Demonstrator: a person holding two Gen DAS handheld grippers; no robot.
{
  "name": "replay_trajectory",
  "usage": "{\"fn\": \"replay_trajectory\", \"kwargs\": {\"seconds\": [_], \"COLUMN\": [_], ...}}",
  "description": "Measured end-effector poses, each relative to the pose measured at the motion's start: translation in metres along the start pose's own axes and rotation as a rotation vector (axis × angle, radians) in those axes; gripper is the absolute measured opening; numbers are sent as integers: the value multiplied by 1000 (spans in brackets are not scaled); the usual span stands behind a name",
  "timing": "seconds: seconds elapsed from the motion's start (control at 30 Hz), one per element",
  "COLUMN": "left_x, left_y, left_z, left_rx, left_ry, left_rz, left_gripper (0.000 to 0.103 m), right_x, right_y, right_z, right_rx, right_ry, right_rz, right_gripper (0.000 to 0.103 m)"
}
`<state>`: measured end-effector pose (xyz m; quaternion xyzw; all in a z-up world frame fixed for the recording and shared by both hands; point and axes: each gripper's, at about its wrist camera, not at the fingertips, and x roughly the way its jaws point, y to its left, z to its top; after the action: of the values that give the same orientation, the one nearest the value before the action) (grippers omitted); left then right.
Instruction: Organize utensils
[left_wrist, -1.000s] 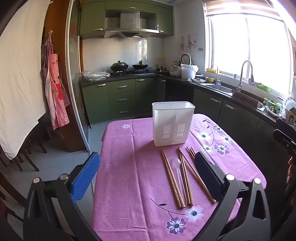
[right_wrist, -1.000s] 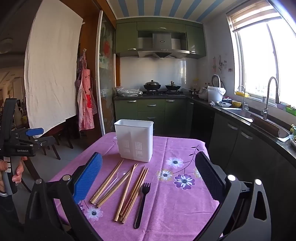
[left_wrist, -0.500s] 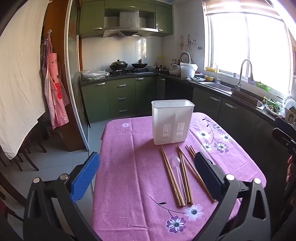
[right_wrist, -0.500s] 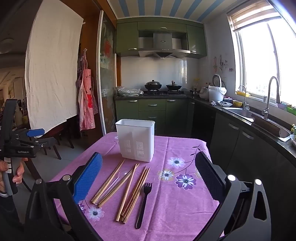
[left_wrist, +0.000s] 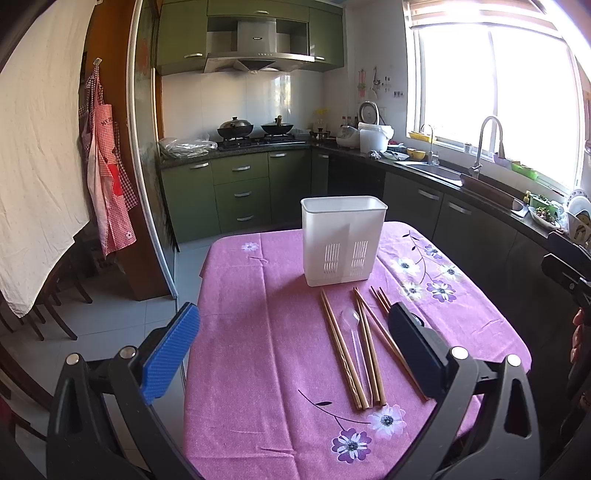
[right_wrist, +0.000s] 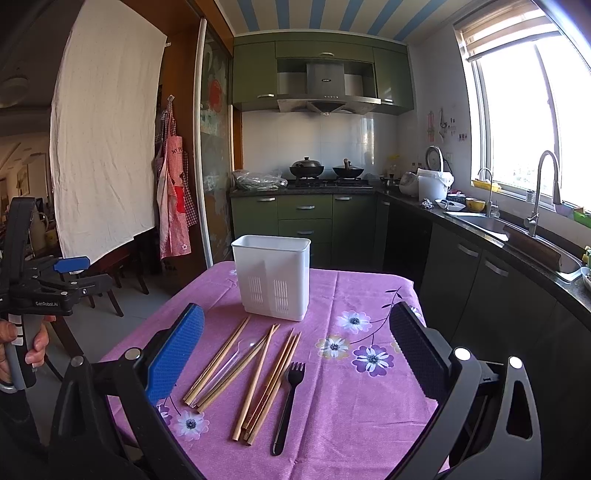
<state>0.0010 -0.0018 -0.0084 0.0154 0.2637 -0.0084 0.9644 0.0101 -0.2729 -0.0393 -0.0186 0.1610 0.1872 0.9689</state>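
A white slotted utensil holder (left_wrist: 343, 242) (right_wrist: 273, 277) stands upright at the far side of the purple flowered tablecloth (left_wrist: 266, 350) (right_wrist: 351, 406). In front of it lie several wooden chopsticks (left_wrist: 341, 350) (right_wrist: 258, 373), a clear plastic spoon (left_wrist: 352, 325) (right_wrist: 236, 356) among them, and a black plastic fork (right_wrist: 288, 402) on their right. My left gripper (left_wrist: 295, 332) hangs open above the near left part of the table, holding nothing. My right gripper (right_wrist: 295, 343) is open above the chopsticks and fork, also holding nothing.
Green kitchen cabinets (right_wrist: 306, 218) with a stove and pans line the back wall. A sink counter (right_wrist: 509, 236) runs along the right. An apron (left_wrist: 109, 177) and white sheet (left_wrist: 33, 155) hang left, with chairs below. A hand (right_wrist: 22, 339) holds the left gripper's handle.
Both views have drifted very slightly; the holder and utensils lie where they were. Both grippers stay open.
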Motion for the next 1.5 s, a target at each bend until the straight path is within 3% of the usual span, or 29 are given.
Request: {"fn": "replay_trajectory", "kwargs": {"seconds": [1.5], "left_x": [4], "left_y": [-3], "left_z": [-5], "left_rx": [0], "left_ry": [12], "left_rz": [-3], "left_gripper": [97], "right_x": [5], "right_y": [0], "right_z": [-4], "right_rx": [-3], "right_ry": [13], "right_rz": [3], "right_gripper": [99]}}
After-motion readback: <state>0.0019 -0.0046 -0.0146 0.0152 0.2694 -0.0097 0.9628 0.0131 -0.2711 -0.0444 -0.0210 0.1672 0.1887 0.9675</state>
